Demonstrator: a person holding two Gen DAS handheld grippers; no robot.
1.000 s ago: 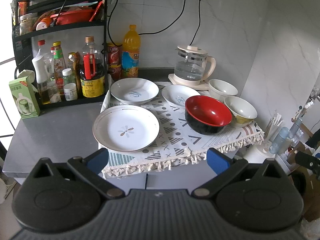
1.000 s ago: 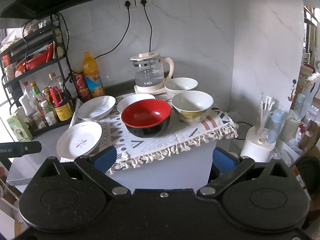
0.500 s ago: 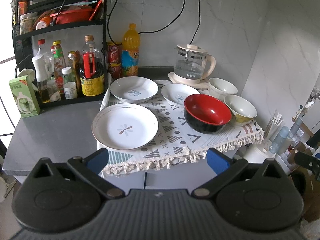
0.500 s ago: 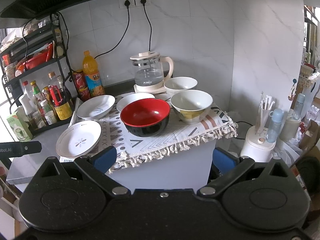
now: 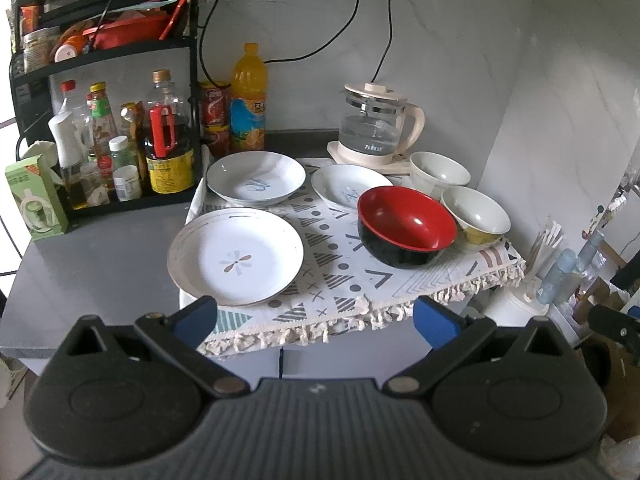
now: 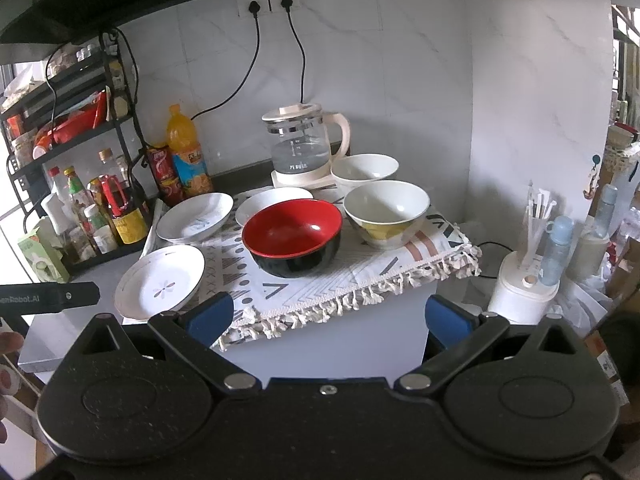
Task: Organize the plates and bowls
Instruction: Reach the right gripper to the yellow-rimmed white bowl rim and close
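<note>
Holding both tongs, left (image 5: 316, 314) and right (image 6: 326, 316), spread wide and empty, you face the glossy red-and-black bowl (image 5: 406, 226) on the fringed patterned cloth (image 5: 352, 280) covering the grey bench (image 5: 96, 256), near the shallow white flower-print plate (image 5: 236, 256).

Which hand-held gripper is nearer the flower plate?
Left. The left hand-held gripper, open, sits just short of the flower plate; the right hand-held gripper, open, faces the red bowl, plate off left.

— What's behind the counter?
— White marbled wall (image 6: 400, 60), two sockets (image 6: 268, 0) at twelve o'clock, black shelf rack (image 5: 120, 52) at ten.
— Light?
— Daylight from three o'clock.
</note>
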